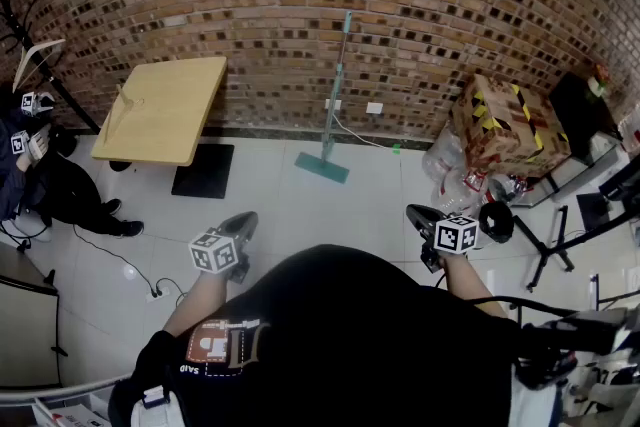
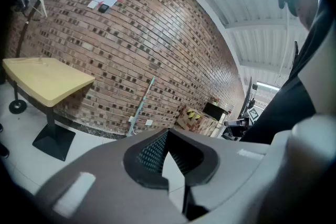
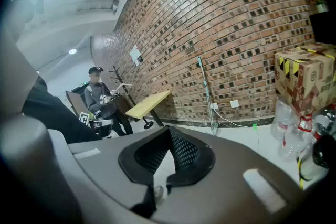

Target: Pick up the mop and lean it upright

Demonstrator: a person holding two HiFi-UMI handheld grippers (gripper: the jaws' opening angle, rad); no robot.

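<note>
The left tool (image 1: 241, 221) is nearest, its jaws closed together and empty. Ahead of both tools and well apart from them, the mop (image 1: 334, 100) leans upright on the brick wall (image 1: 430, 5), its head on the floor (image 1: 300, 205). The right tool (image 1: 421, 213) is closed and empty too.
</note>
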